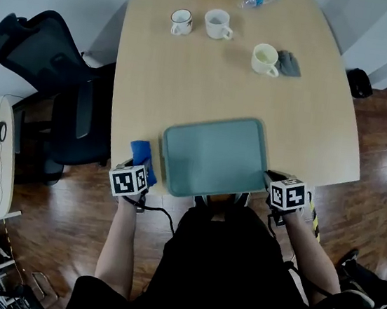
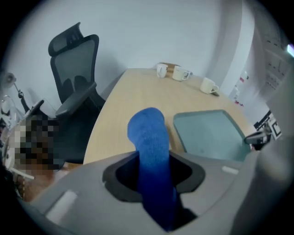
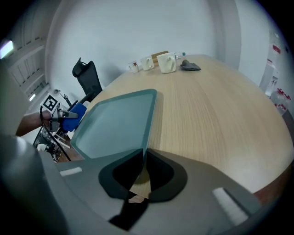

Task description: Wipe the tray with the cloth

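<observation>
So that the tray point(image 1: 215, 153), lying at the near edge of the table point(image 1: 190, 72), is apparently steadied for wiping, its near right corner is pinched by the closed jaws of the right gripper point(image 3: 142, 160), while the blue cloth point(image 2: 148, 133) is held clamped in the left gripper point(image 2: 154, 172), tilted steeply downward just beside the tray's left rim.

- The tray point(image 1: 214, 156) is grey-green and rectangular, with rounded corners and a raised rim. It lies flat at the near edge of the light wooden table point(image 1: 190, 72), turned slightly askew. The rim at its near right corner is pinched between the closed jaws of the right gripper point(image 3: 142, 167).
- The cloth point(image 2: 149, 142) is blue and nubby, bunched into a thick roll. It is clamped in the left gripper point(image 2: 154, 176) and sticks out past the jaws, just beside the tray's left edge.
</observation>
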{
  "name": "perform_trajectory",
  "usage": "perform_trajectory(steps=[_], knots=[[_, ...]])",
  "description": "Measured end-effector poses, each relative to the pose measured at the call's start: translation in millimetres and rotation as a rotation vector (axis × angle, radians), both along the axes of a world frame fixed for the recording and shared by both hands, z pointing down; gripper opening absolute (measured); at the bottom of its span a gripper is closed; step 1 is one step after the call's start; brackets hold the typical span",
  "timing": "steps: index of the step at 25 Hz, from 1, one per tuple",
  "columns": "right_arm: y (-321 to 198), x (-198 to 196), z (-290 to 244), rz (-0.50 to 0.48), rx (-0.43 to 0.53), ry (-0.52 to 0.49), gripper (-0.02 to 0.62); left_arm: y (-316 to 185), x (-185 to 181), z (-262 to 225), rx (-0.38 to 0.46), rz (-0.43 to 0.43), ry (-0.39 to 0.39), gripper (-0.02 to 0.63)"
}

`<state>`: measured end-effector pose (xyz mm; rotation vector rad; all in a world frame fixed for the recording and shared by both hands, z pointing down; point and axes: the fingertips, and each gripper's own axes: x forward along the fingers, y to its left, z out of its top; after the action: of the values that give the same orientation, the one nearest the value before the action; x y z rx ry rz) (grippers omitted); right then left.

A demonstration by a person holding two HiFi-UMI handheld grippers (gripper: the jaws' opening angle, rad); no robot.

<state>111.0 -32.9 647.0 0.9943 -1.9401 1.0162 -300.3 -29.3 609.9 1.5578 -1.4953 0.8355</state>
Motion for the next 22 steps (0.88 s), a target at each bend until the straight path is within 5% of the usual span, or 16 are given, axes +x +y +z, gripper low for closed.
perform_trajectory(steps=[5, 11, 15, 22], knots=[[0, 1, 1, 0.011, -0.002, -0.025, 0.032, -54, 48, -35, 0.022, 0.145, 0.006, 0.14], [1, -4, 1, 0.022, 0.003, -0.05, 0.032, -73, 61, 2, -0.173, 0.171, -0.081, 0.14], [0, -4, 1, 0.017, 0.012, -0.053, 0.032, -79, 81, 8, -0.206, 0.232, -0.141, 0.141], [1, -7, -1, 0.014, 0.016, -0.062, 0.032, -101, 185, 15, -0.214, 0.392, -0.078, 0.141]])
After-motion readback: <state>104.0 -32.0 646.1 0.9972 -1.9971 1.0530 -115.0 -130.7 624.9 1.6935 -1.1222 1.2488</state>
